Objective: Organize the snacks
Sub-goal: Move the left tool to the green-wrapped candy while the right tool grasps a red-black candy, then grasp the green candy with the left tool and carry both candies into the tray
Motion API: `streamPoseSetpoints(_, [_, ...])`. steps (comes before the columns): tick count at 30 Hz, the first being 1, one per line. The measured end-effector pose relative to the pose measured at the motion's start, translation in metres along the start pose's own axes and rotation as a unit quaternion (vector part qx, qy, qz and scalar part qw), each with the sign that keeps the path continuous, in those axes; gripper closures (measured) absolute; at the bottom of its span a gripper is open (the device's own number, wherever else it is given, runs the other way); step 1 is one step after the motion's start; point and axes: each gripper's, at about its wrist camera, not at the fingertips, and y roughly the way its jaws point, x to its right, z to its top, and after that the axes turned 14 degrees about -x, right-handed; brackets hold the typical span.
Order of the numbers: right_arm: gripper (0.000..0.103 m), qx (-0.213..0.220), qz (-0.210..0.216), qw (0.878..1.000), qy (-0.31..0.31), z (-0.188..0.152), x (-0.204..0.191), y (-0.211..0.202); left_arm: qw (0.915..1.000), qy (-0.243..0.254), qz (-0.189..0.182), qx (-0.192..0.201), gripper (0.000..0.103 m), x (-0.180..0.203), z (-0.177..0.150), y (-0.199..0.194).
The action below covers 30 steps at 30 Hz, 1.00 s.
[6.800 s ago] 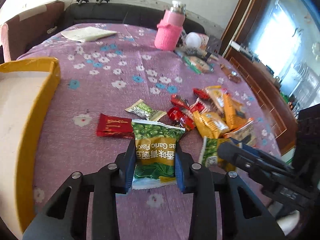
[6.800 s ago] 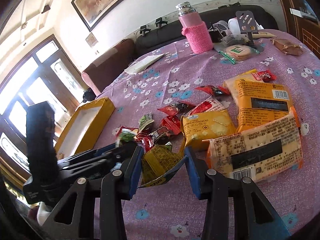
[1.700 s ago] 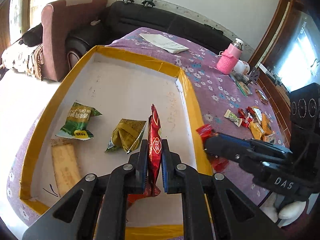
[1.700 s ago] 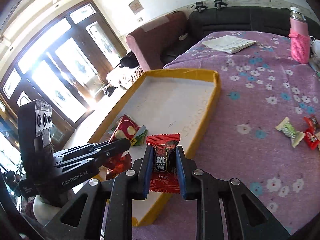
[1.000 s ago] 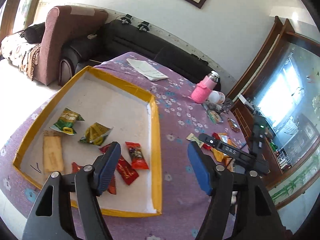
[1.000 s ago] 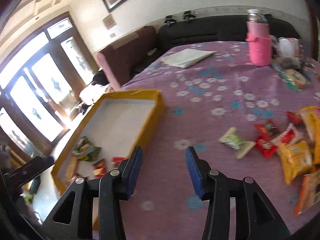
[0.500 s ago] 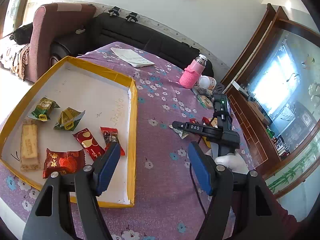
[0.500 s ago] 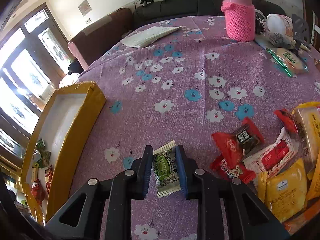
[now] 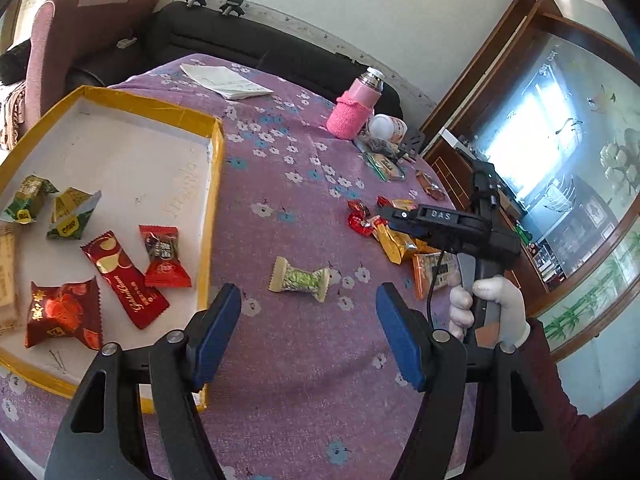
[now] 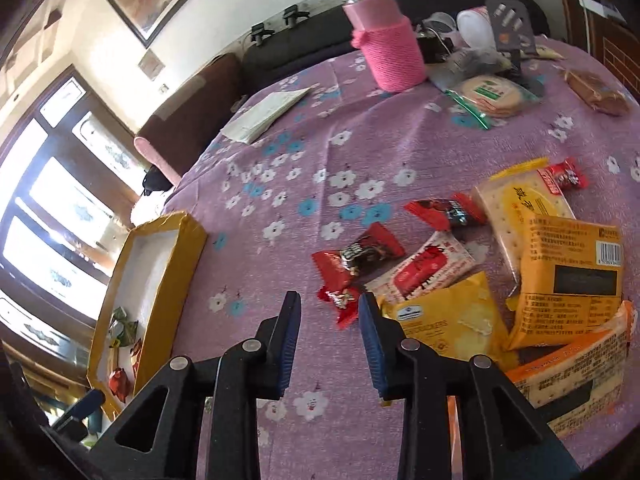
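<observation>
Lighting: bright daylight. Source, right wrist view: windows (image 10: 60, 240) at left of frame, blown out to white. Source, left wrist view: glare on glass cabinet (image 9: 560, 152) at right. Shadows: soft, under the tongs on the purple cloth (image 9: 304, 360). Focus: sharp centrally; mild blur in the right wrist view. Distortion: strong fisheye curvature, dark vignetted corners.

black tongs (image 9: 308, 330), blue pads (image 9: 216, 330), white glove (image 9: 494, 306)

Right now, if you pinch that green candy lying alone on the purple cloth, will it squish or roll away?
The green candy probably won't roll: its wrapper ends fan out flat on the tablecloth. It looks small and light, so it may skid if nudged. The crinkly wrapper ends likely bend.
</observation>
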Motion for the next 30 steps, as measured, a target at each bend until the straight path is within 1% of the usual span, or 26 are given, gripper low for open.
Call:
streamPoseSetpoints(1, [0.069, 0.004, -0.010, 1.000, -0.001, 0.004, 0.000, 0.004, 1.0000, 0.004, -0.001, -0.007, 0.034, 0.004, -0.001, 0.005])
streamPoseSetpoints(3, [0.061, 0.007, -0.029, 1.000, -0.004, 0.012, -0.003, 0.011, 0.9998, 0.013, -0.002, -0.016, 0.034, 0.010, -0.003, 0.011])
streamPoseSetpoints(6, [0.060, -0.006, -0.047, 0.999, -0.020, 0.023, -0.015, 0.033, 0.9994, 0.025, -0.001, -0.025, 0.034, 0.019, -0.005, 0.018])
streamPoseSetpoints(8, [0.060, -0.024, -0.082, 0.996, -0.037, 0.025, -0.023, 0.050, 0.9993, 0.024, 0.001, -0.028, 0.034, 0.021, -0.004, 0.020])
streamPoseSetpoints(9, [0.060, -0.027, -0.100, 0.994, -0.043, 0.023, -0.026, 0.055, 0.9993, 0.024, 0.001, -0.029, 0.034, 0.021, -0.004, 0.021])
streamPoseSetpoints(11, [0.060, -0.019, -0.119, 0.991, -0.060, 0.016, -0.034, 0.056, 0.9993, 0.022, 0.005, -0.030, 0.034, 0.021, -0.004, 0.023])
streamPoseSetpoints(13, [0.072, -0.021, -0.129, 0.989, -0.071, 0.007, -0.038, 0.057, 0.9992, 0.017, 0.008, -0.036, 0.034, 0.021, -0.003, 0.027])
streamPoseSetpoints(14, [0.081, -0.020, -0.133, 0.988, -0.076, 0.001, -0.040, 0.056, 0.9991, 0.017, 0.008, -0.039, 0.034, 0.021, -0.003, 0.029])
streamPoseSetpoints(16, [0.082, -0.018, -0.118, 0.990, -0.080, -0.008, -0.039, 0.054, 0.9987, 0.018, 0.015, -0.046, 0.034, 0.025, -0.002, 0.036])
streamPoseSetpoints(19, [0.084, -0.015, -0.075, 0.994, -0.079, -0.020, -0.040, 0.047, 0.9978, 0.024, 0.030, -0.054, 0.034, 0.033, -0.001, 0.047])
streamPoseSetpoints(23, [0.084, 0.015, -0.008, 0.997, -0.071, -0.036, -0.034, 0.026, 0.9955, 0.036, 0.065, -0.060, 0.034, 0.041, 0.007, 0.067])
streamPoseSetpoints(26, [0.084, 0.035, 0.008, 0.997, -0.071, -0.041, -0.031, 0.015, 0.9913, 0.055, 0.104, -0.059, 0.034, 0.046, 0.017, 0.087])
streamPoseSetpoints(28, [0.084, 0.036, 0.021, 0.997, -0.062, -0.041, -0.025, 0.012, 0.9870, 0.070, 0.133, -0.058, 0.034, 0.047, 0.023, 0.102])
streamPoseSetpoints(30, [0.084, 0.035, 0.031, 0.998, -0.053, -0.042, -0.019, 0.012, 0.9792, 0.076, 0.175, -0.069, 0.034, 0.046, 0.027, 0.119])
